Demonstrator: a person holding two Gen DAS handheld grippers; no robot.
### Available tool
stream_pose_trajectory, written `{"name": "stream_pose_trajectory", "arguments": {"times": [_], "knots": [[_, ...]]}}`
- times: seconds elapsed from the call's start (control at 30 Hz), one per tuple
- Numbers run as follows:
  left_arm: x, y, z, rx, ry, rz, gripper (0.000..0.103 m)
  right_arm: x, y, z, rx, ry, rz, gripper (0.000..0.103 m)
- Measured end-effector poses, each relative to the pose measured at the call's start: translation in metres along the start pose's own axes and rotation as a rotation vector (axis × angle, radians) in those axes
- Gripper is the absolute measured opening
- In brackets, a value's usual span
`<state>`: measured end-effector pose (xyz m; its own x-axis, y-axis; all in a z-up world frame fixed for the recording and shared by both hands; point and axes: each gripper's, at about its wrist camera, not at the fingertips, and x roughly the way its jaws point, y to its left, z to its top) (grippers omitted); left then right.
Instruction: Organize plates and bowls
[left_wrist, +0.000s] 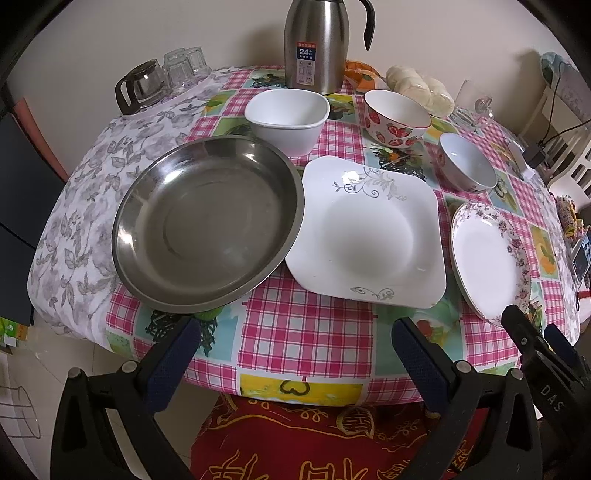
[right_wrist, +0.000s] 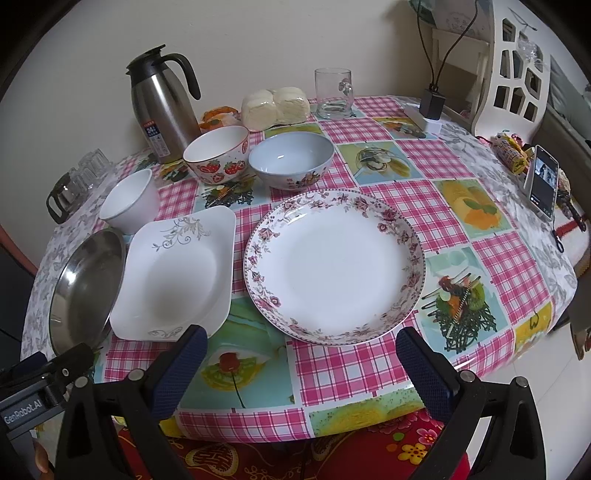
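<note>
A steel pan (left_wrist: 208, 223) (right_wrist: 86, 284) lies at the table's left, touching a square white plate (left_wrist: 367, 234) (right_wrist: 177, 271). A round floral-rimmed plate (left_wrist: 489, 260) (right_wrist: 334, 266) lies to the right of that. Behind them stand a square white bowl (left_wrist: 287, 118) (right_wrist: 129, 201), a strawberry bowl (left_wrist: 397, 118) (right_wrist: 218, 155) and a blue-grey bowl (left_wrist: 467, 162) (right_wrist: 291, 158). My left gripper (left_wrist: 295, 332) is open at the front edge, before the pan and square plate. My right gripper (right_wrist: 301, 341) is open just in front of the floral plate, holding nothing.
At the back stand a steel thermos jug (left_wrist: 317, 44) (right_wrist: 164, 110), a glass mug (right_wrist: 334, 94), bagged buns (right_wrist: 275, 107), and upturned glasses with a small glass pot (left_wrist: 142, 86). A phone (right_wrist: 543, 182) lies at the right edge. A red cushioned chair (left_wrist: 295, 443) is below the table edge.
</note>
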<state>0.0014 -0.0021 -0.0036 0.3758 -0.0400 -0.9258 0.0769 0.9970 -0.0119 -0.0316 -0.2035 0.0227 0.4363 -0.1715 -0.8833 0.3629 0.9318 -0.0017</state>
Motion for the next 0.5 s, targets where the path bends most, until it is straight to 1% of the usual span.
{"name": "stream_pose_trajectory", "arguments": {"times": [0.5], "knots": [[0.0009,0.0005,0.0000,-0.004,0.005,-0.005,0.103,0.0011,0.0002,-0.0008,0.000,0.000,-0.002,0.103]]}}
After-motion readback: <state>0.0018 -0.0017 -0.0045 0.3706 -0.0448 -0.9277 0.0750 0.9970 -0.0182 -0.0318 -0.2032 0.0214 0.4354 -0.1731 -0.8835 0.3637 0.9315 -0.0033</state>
